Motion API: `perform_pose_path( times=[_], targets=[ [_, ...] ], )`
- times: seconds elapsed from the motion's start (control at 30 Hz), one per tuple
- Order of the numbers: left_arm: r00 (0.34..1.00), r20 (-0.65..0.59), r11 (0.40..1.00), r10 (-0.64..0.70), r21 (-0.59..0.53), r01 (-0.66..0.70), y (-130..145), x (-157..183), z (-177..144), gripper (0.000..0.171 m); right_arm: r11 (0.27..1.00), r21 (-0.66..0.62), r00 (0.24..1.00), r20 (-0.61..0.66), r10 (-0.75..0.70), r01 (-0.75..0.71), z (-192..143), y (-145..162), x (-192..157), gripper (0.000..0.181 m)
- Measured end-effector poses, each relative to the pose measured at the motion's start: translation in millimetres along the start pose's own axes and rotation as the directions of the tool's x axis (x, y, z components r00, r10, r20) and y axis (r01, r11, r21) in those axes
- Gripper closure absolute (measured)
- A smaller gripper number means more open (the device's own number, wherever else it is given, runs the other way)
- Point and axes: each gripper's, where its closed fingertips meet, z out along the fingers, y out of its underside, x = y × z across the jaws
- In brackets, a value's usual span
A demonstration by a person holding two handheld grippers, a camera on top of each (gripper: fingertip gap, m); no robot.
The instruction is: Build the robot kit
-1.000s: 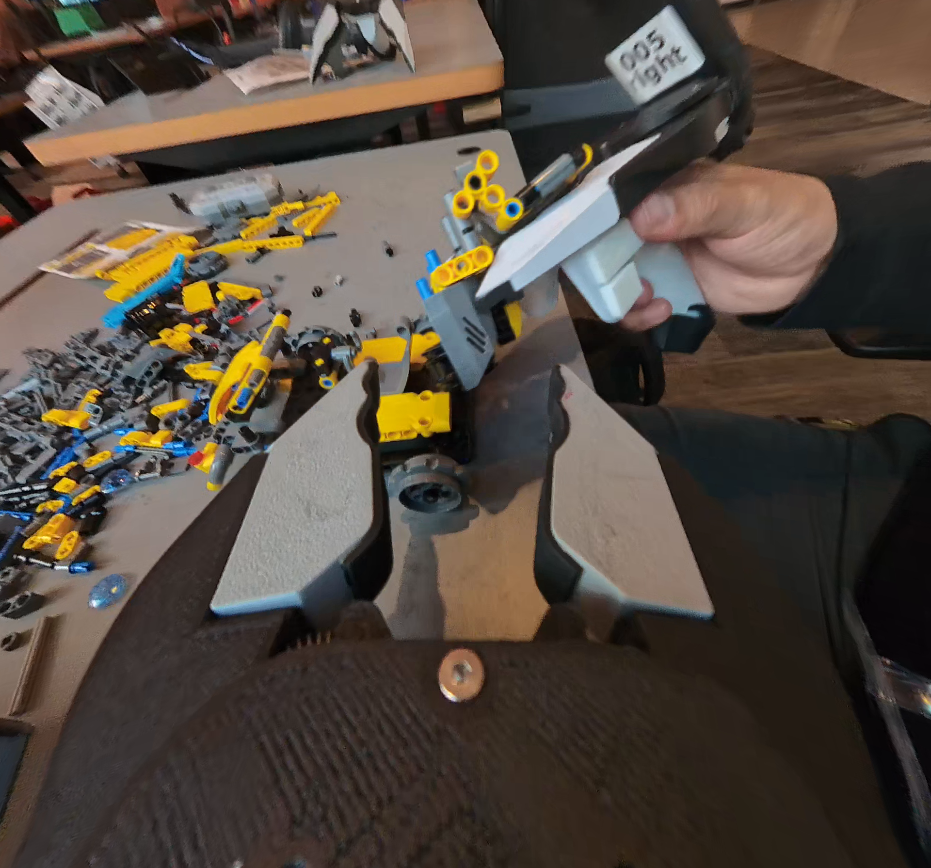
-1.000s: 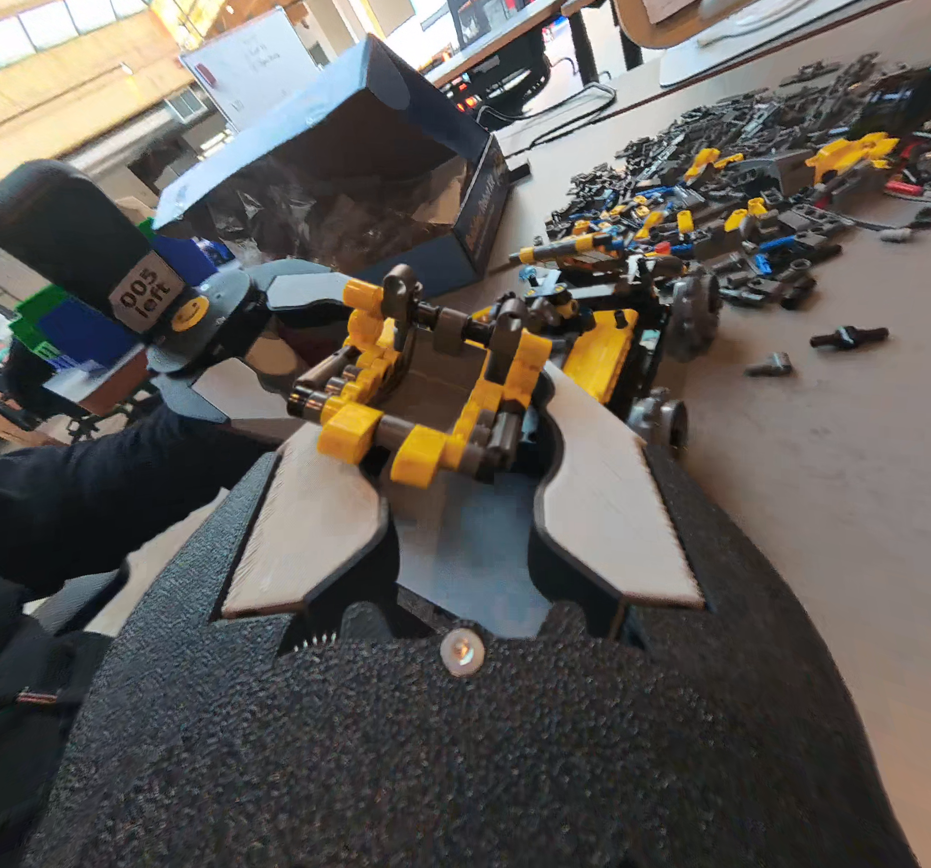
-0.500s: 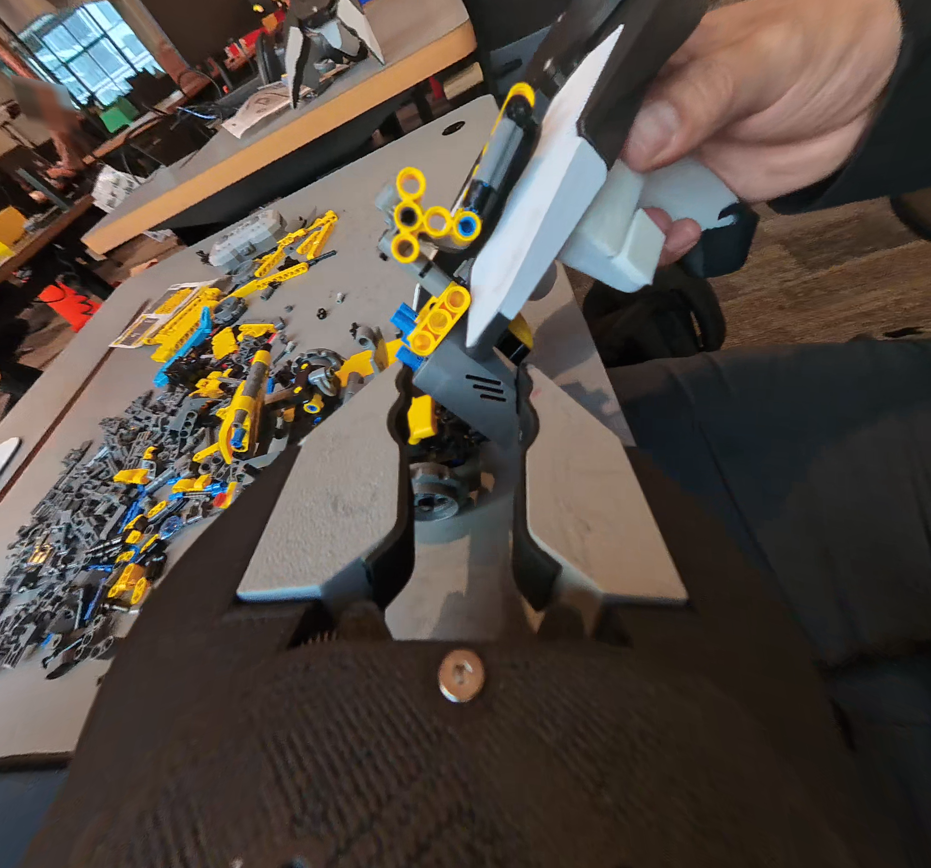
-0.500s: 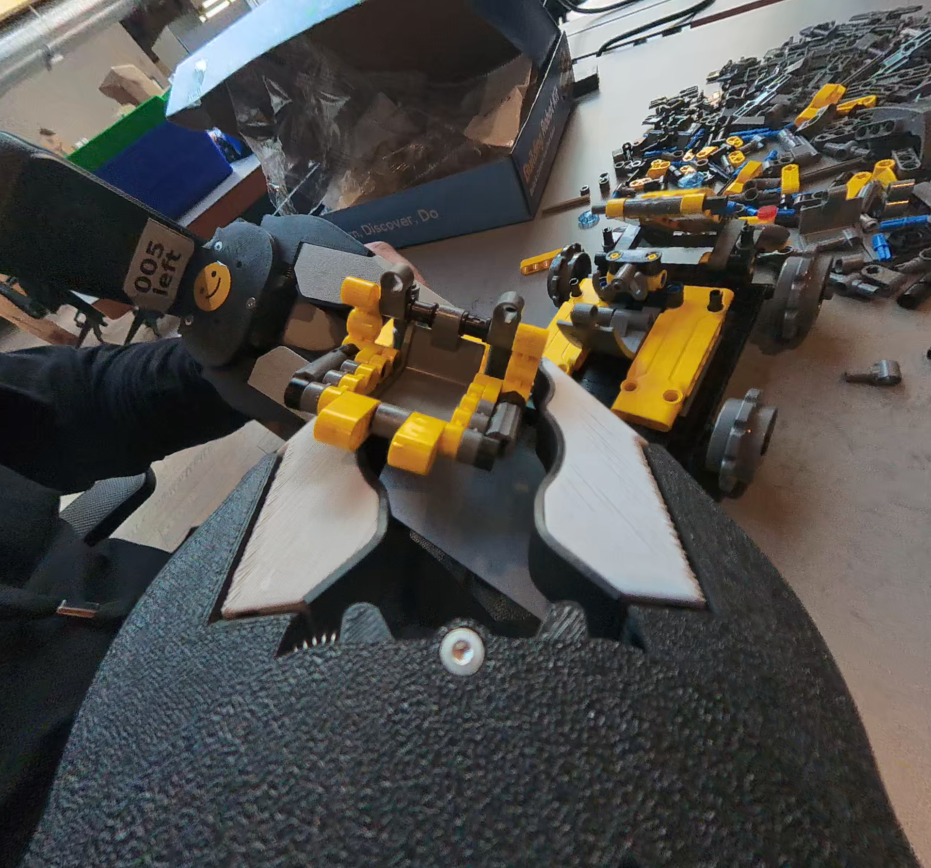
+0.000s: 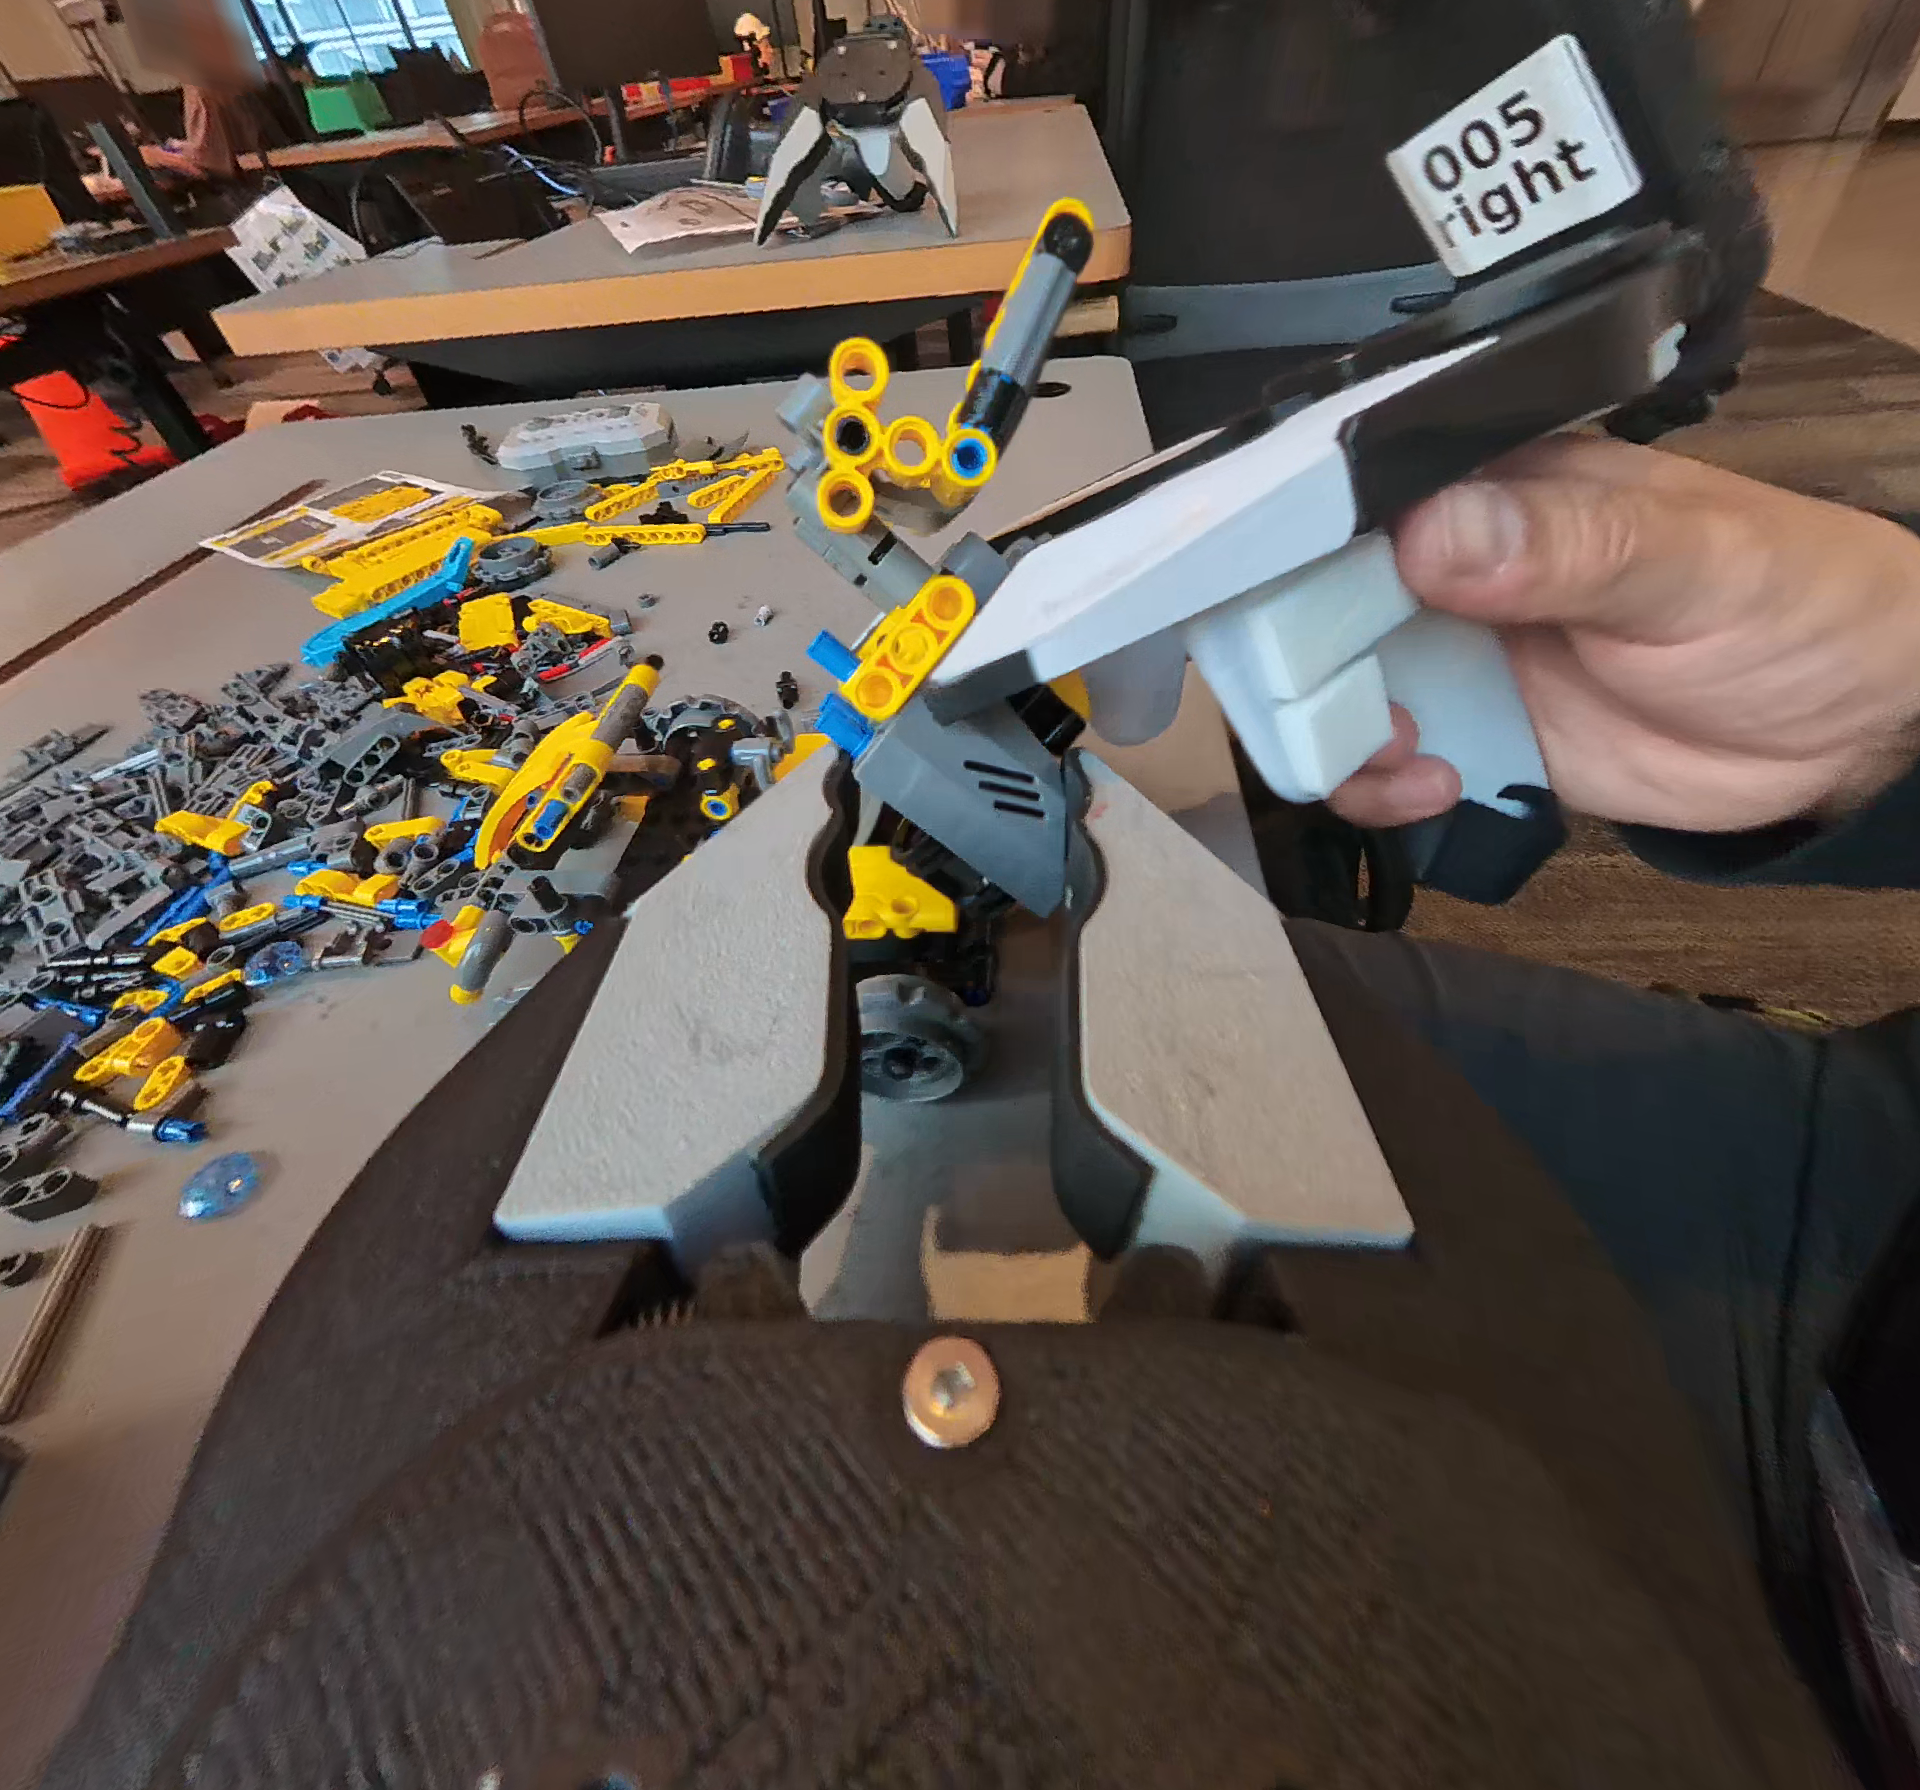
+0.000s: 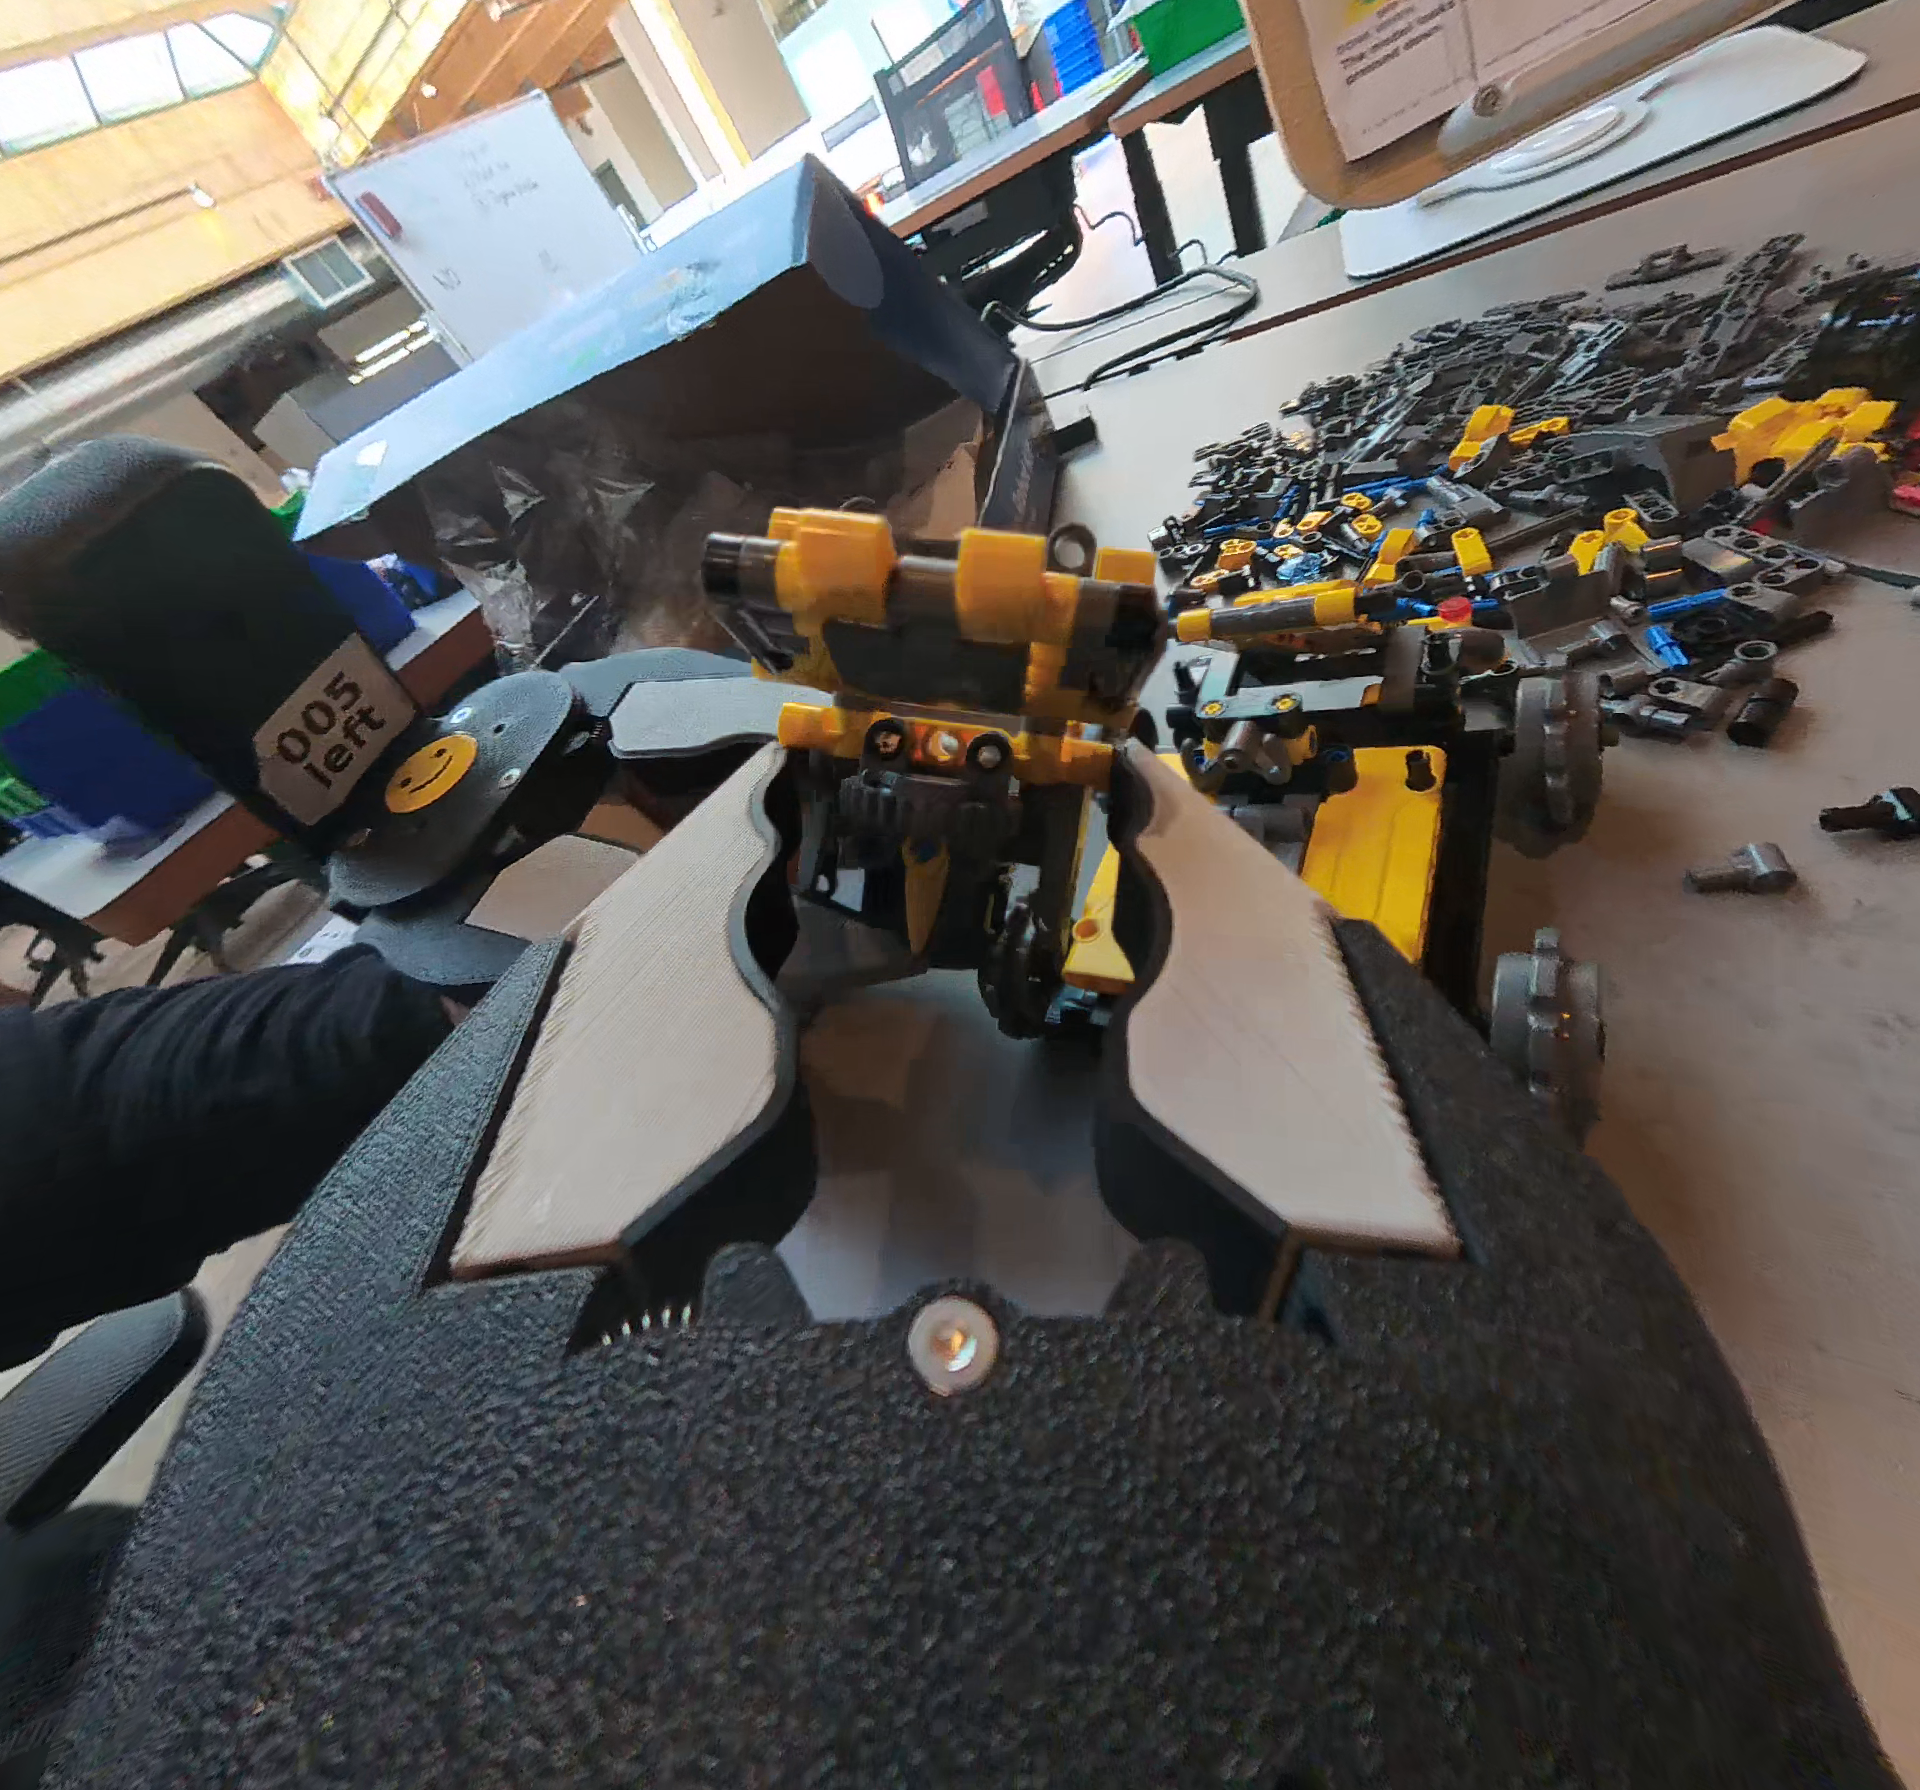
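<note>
Left gripper [image 5: 948,805] and right gripper [image 6: 951,774] both clamp yellow-grey brick model [image 6: 935,639] above surface [image 5: 260,1221]; loose brick pieces [image 5: 260,857] scattered nearby.

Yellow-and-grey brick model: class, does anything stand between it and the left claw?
Nothing visible does. The left claw is closed directly on the brick model, and the right claw grips the same model from the other side.

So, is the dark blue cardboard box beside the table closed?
No, the dark blue cardboard box has its flap raised, with crumpled clear plastic showing inside.
</note>
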Motion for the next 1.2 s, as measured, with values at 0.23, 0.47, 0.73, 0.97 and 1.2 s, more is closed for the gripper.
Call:
perform_pose_path(
  times=[0.23,0.47,0.73,0.97,1.2],
  targets=[
    [0.998,0.056,0.998,0.042,0.035,-0.044,-6,-7,-4,0.136,0.999,0.019,0.998,-0.053,-0.026,0.027,11,-4,-2,0.121],
    [0.999,0.034,0.999,0.012,0.053,-0.013,-9,-5,-4,0.136,0.999,0.03,0.999,-0.029,-0.026,0.027,10,-6,-4,0.121],
    [1.0,0.016,0.999,0.001,0.05,-0.002,-8,-1,-3,0.136,0.997,0.024,0.997,-0.019,-0.071,0.072,8,-6,-4,0.121],
    [1.0,0.014,0.999,-0.023,0.05,0.022,-8,-2,-3,0.135,0.995,0.01,0.995,-0.02,-0.097,0.097,9,-5,-3,0.121],
    [0.999,0.005,0.999,-0.039,0.035,0.038,-5,-2,-1,0.126,0.995,-0.001,0.995,-0.016,-0.101,0.101,6,-3,-1,0.126]
  ],
)
